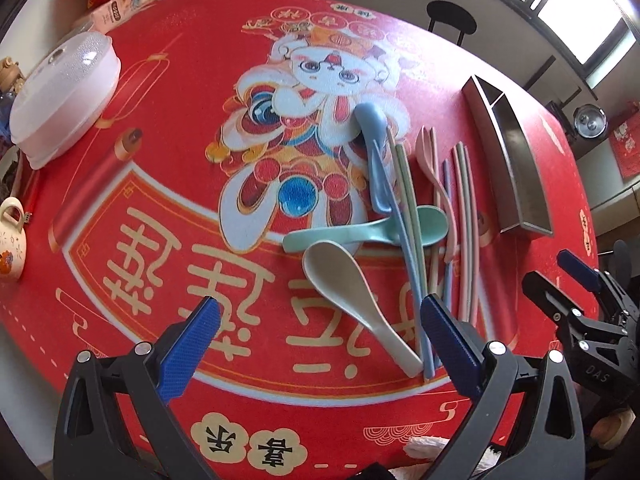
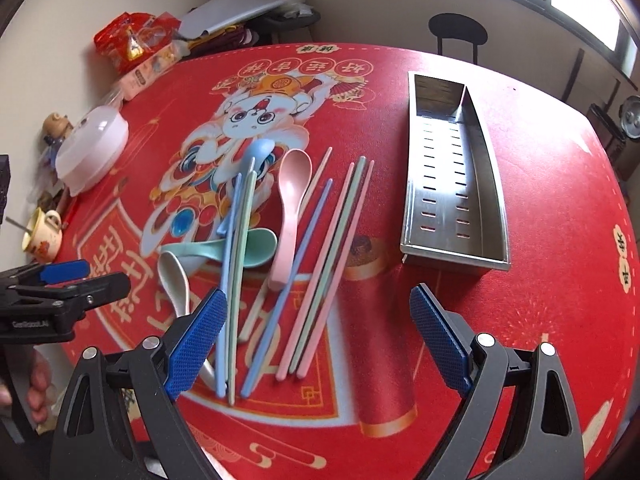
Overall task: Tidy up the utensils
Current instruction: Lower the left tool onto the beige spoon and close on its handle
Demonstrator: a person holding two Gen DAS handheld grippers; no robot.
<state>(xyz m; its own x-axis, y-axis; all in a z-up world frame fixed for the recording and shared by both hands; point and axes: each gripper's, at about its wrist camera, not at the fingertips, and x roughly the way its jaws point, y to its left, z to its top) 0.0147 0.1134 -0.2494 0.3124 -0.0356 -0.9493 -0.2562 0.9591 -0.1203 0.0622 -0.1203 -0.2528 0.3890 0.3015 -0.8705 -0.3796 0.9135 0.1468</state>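
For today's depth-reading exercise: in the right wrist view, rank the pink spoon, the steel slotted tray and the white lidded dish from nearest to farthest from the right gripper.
1. Pink plastic spoon, just ahead of the right gripper, slightly left.
2. Steel slotted tray, ahead on the right.
3. White lidded plastic dish, far left at the table's edge.

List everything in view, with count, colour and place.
plastic soup spoons: four; blue, pink, mint, cream; in a loose pile at mid-table
plastic chopsticks: about eight; blue, green, pink, beige; lying among and over the spoons
perforated steel utensil tray: one; silver; right of the pile, nothing in it
lidded plastic container: one; white; far left
patterned ceramic mug: one; cream; left edge
snack bag: one; red; far left corner
cardboard box: one; pink; beside the bag
printed table mat: one; red; covers the table
left gripper: open, empty
right gripper: open, empty
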